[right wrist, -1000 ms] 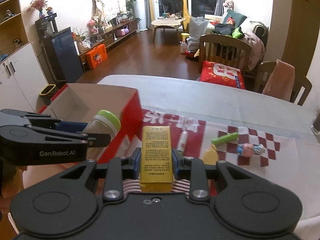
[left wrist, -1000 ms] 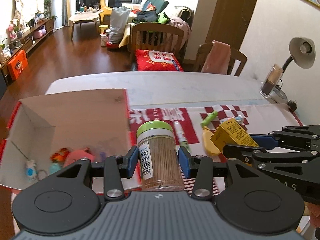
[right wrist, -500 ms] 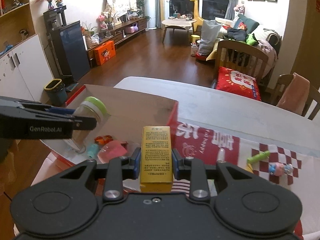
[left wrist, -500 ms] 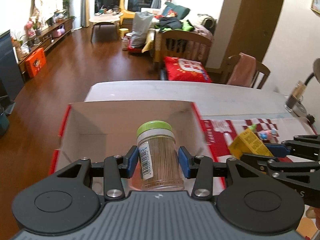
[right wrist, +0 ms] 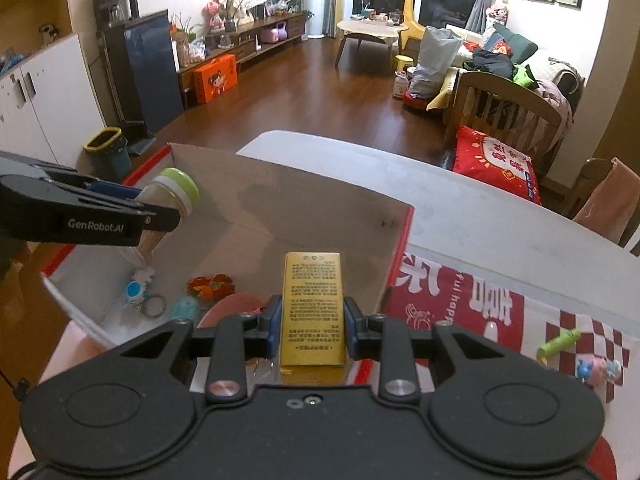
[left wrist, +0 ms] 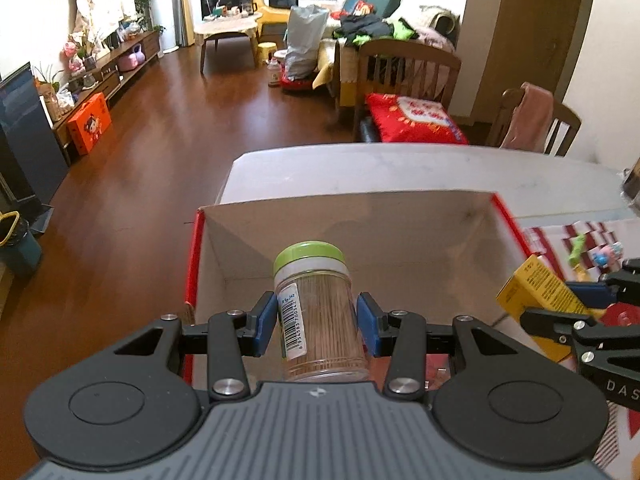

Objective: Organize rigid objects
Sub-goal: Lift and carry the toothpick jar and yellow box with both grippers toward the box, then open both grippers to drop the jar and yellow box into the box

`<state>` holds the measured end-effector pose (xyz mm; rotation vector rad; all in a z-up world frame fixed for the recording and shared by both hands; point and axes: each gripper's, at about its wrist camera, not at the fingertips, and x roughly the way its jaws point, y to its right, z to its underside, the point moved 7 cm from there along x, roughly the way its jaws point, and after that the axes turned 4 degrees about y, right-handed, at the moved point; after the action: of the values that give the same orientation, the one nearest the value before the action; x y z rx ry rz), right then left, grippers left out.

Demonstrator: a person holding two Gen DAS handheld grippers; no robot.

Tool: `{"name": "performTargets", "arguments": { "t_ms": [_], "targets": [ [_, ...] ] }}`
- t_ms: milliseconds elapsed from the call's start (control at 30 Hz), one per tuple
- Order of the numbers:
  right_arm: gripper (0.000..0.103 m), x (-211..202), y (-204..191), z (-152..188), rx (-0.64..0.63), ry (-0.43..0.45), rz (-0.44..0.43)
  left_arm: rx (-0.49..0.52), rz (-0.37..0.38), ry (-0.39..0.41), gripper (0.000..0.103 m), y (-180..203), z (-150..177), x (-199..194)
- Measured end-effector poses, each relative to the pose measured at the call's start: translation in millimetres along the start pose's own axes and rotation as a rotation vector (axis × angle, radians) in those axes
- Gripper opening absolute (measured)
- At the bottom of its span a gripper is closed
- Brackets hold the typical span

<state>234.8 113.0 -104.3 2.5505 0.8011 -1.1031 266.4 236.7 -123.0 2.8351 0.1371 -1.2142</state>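
Note:
My left gripper (left wrist: pixel 317 326) is shut on a clear toothpick jar (left wrist: pixel 320 316) with a green lid and holds it over the open cardboard box (left wrist: pixel 400 216). My right gripper (right wrist: pixel 309 330) is shut on a gold rectangular box (right wrist: pixel 312 304) and holds it over the same cardboard box's (right wrist: pixel 304 184) right part. The jar (right wrist: pixel 170 196) and left gripper (right wrist: pixel 158 216) show at the left of the right wrist view. The gold box (left wrist: pixel 540 288) shows at the right of the left wrist view.
Inside the cardboard box lie a keyring toy (right wrist: pixel 138 292), an orange toy (right wrist: pixel 210 284) and a pink item (right wrist: pixel 232 308). On the red patterned cloth (right wrist: pixel 460 296) to the right lie a green piece (right wrist: pixel 558 342) and a small figurine (right wrist: pixel 598 370). Chairs stand beyond the white table (right wrist: pixel 480 216).
Both grippers have moved left with their objects, from above the red cloth to above the open cardboard box. Both stay shut.

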Motion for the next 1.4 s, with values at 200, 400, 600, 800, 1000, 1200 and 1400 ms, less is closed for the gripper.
{"name": "performTargets", "arguments": {
  "t_ms": [200, 400, 600, 800, 1000, 1200, 1400],
  "targets": [
    [0.029, 34.6, -9.9, -5.5, -0.027, -0.044, 0.008, 0.036, -0.015, -0.047, 0.043, -12.2, 5.4, 28.1],
    [0.029, 64.6, -15.6, -8.5, -0.038, -0.09, 0.005, 0.064, -0.027, -0.102, 0.043, -15.0, 9.4, 48.6],
    [0.029, 84.3, -19.7, -5.6, -0.053, -0.136, 0.007, 0.084, -0.045, -0.156, 0.043, -14.9, 14.9, 63.7],
    [0.029, 92.0, -20.5, -1.7, -0.057, -0.162, 0.012, 0.092, -0.052, -0.169, 0.043, -14.6, 14.2, 65.7],
    [0.031, 93.5, -18.1, 2.0, -0.042, -0.178, 0.006, 0.122, -0.066, -0.186, 0.043, -7.3, 19.3, 67.4],
    [0.036, 87.9, -17.6, 3.5, -0.036, -0.189, -0.005, 0.099, -0.05, -0.206, 0.043, -8.4, 16.6, 67.5],
    [0.043, 73.8, -19.0, 3.7, -0.052, -0.171, -0.013, 0.078, -0.045, -0.195, 0.044, -3.8, 16.3, 58.7]
  ]
}}
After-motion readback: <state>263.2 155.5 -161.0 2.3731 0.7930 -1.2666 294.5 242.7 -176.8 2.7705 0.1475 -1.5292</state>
